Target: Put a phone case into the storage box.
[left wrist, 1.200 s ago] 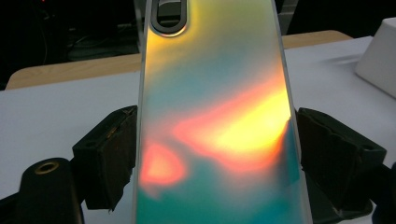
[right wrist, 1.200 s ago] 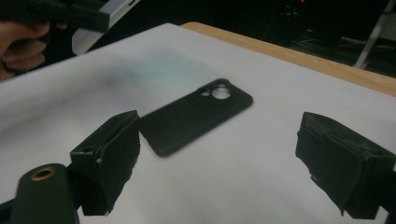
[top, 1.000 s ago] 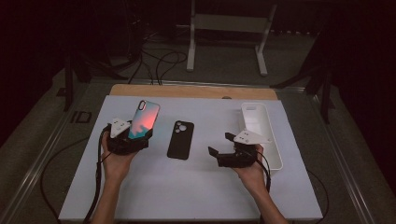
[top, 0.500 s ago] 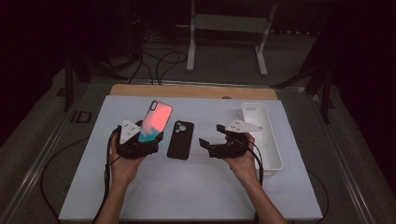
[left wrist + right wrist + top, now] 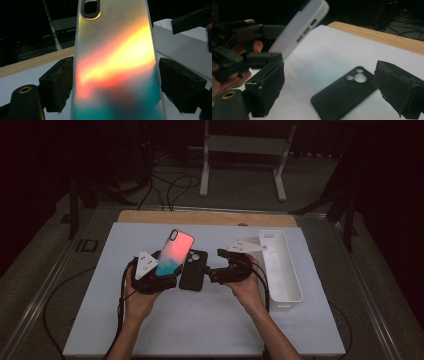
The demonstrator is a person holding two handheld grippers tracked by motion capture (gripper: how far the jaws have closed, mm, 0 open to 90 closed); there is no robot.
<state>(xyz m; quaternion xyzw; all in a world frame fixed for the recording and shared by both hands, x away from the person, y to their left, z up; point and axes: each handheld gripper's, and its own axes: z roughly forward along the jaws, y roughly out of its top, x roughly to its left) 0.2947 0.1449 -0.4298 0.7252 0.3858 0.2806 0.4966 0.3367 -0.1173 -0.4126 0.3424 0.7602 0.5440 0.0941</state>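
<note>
A phone with a pink-to-teal shimmering back (image 5: 174, 252) (image 5: 115, 62) stands tilted up off the white mat. My left gripper (image 5: 165, 275) (image 5: 116, 85) is shut on its lower sides, and both pads (image 5: 58, 85) press its edges. A black phone case (image 5: 192, 270) (image 5: 342, 95) lies flat, camera holes up, right of the phone. My right gripper (image 5: 212, 271) (image 5: 333, 86) hovers low at the case's right edge, open, pointing left, with nothing between its pads (image 5: 397, 87). In the right gripper view the raised phone (image 5: 299, 27) and the left gripper (image 5: 249, 42) show beyond.
A long white tray (image 5: 295, 270) (image 5: 185, 50) lies at the right of the white mat (image 5: 210, 320). A wooden table edge (image 5: 200, 217) runs along the back. Cables trail from both grippers toward the front.
Both hands have drawn inward toward the black case. The left gripper carried the phone to the right. The right gripper moved left, away from the white tray.
</note>
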